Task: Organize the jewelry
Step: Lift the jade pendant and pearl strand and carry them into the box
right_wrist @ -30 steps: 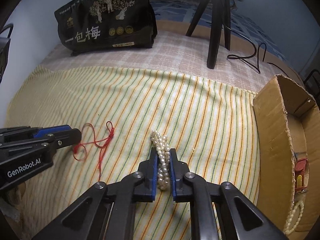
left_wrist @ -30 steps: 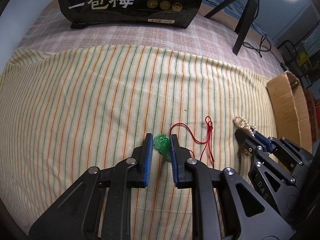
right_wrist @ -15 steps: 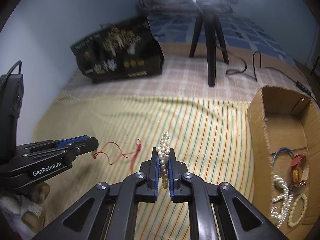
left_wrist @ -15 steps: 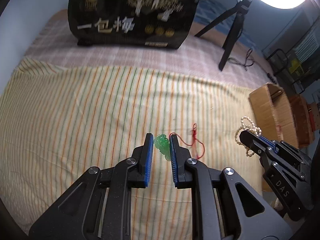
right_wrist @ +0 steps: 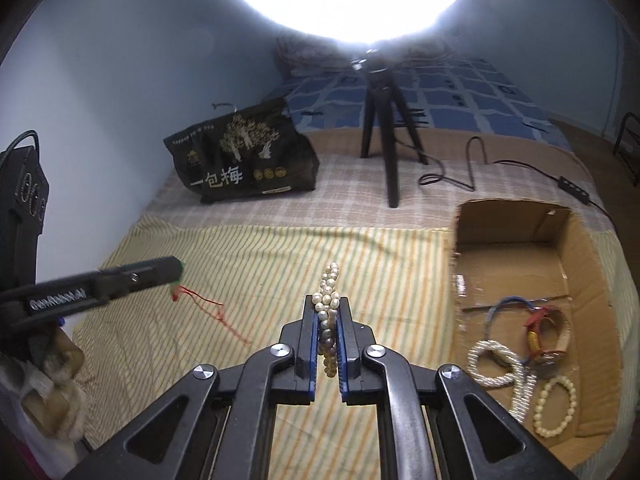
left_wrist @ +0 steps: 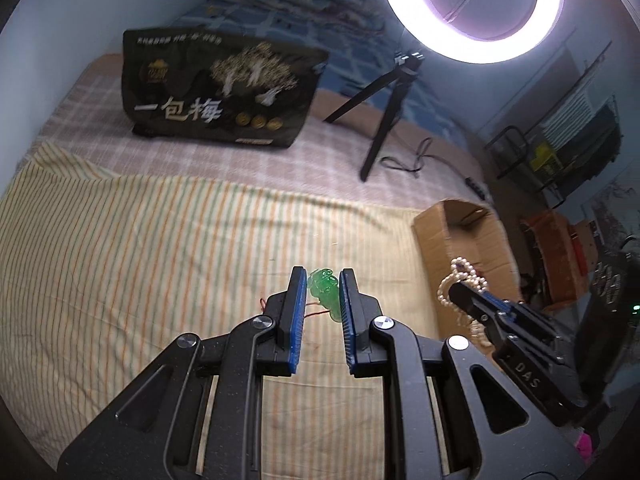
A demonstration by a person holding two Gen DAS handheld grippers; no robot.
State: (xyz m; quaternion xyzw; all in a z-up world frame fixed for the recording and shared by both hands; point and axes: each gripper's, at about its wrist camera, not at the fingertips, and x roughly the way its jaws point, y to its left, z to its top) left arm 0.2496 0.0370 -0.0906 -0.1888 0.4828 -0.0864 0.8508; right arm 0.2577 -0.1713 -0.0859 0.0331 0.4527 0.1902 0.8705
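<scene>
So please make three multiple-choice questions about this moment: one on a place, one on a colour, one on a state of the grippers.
1. Where is the open brown cardboard box?
A. On the bed, to the right of the striped cloth
B. On top of the black printed bag
C. Under the tripod

2. What colour is the carved pendant in the left gripper?
A. Blue
B. Green
C. White

3. What is the right gripper doing?
A. It is open and holds nothing
B. It is shut on the white pearl bracelet
C. It is shut on a red cord

Answers: 1 A, the box sits at the cloth's right edge. 2 B, the pendant shows green between the blue pads. 3 B, pearls are pinched between the pads.
</scene>
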